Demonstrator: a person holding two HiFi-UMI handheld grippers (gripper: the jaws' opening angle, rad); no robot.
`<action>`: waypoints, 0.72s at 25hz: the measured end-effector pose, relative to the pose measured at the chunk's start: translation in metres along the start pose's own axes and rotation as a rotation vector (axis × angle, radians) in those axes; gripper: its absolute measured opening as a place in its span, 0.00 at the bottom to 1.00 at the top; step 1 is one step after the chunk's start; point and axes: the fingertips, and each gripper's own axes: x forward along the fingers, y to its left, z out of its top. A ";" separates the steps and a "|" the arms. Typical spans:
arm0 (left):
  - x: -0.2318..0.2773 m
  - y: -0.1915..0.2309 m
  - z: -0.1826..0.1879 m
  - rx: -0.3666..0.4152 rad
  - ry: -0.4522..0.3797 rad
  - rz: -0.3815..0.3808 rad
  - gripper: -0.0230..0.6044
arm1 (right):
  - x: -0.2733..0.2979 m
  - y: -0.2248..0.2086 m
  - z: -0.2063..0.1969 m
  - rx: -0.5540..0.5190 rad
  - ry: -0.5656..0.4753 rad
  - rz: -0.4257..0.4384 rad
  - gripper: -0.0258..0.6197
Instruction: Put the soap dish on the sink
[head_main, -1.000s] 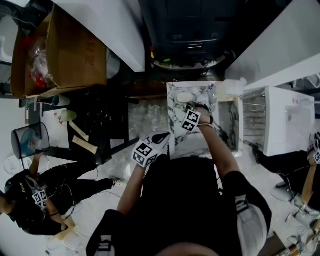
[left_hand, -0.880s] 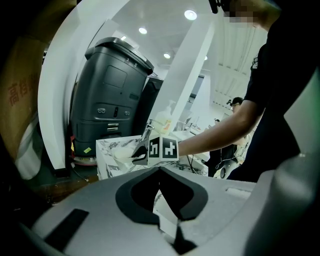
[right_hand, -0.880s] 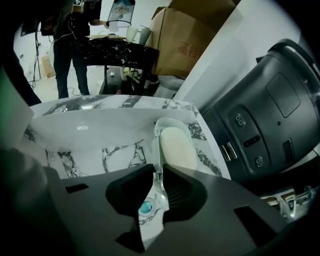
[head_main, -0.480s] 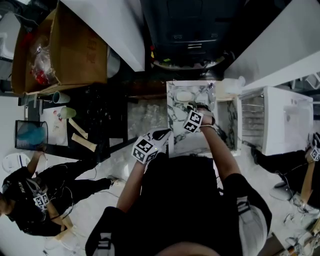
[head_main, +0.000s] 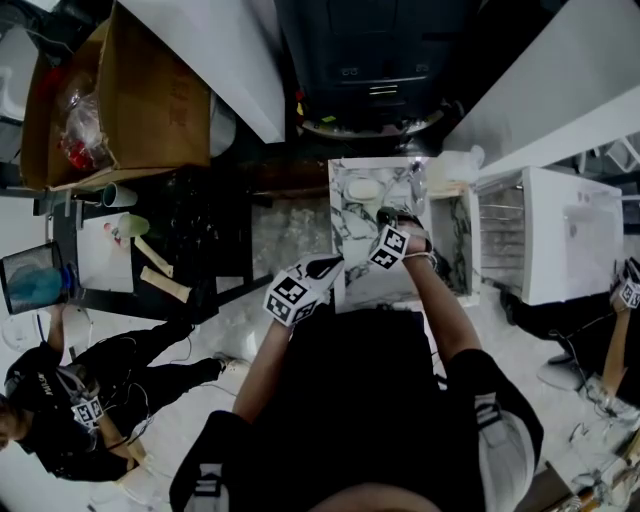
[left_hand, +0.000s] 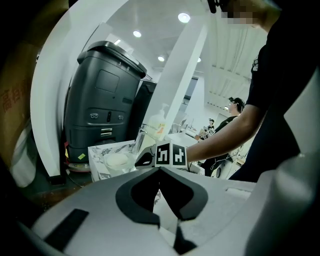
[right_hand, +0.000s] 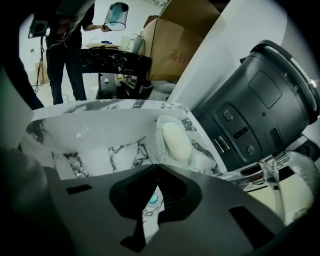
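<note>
Cardboard box (head_main: 140, 100) left; dark machine (head_main: 370, 50) ahead; ceiling spotlights (left_hand: 183, 18) lit.

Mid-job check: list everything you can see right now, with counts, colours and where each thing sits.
sink: one, white marble, grey veins, centre
soap dish: one, pale, on the sink's back ledge, left of the faucet
soap bar: one, white, in the dish
faucet: one, chrome, same ledge
machine: one, dark grey, behind the sink
cardboard box: one, brown, far left
left claw: one, grey, shut and empty, near the sink's left side
right claw: one, grey, shut and empty, over the basin
</note>
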 end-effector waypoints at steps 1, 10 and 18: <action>0.000 0.000 0.000 0.000 0.002 -0.001 0.03 | 0.001 0.003 -0.002 0.000 0.008 0.012 0.03; -0.003 -0.003 -0.005 -0.010 0.004 0.015 0.03 | 0.008 0.005 -0.011 -0.006 0.047 0.018 0.04; -0.003 -0.003 -0.008 -0.021 0.005 0.024 0.03 | 0.017 -0.005 -0.013 0.002 0.077 -0.018 0.03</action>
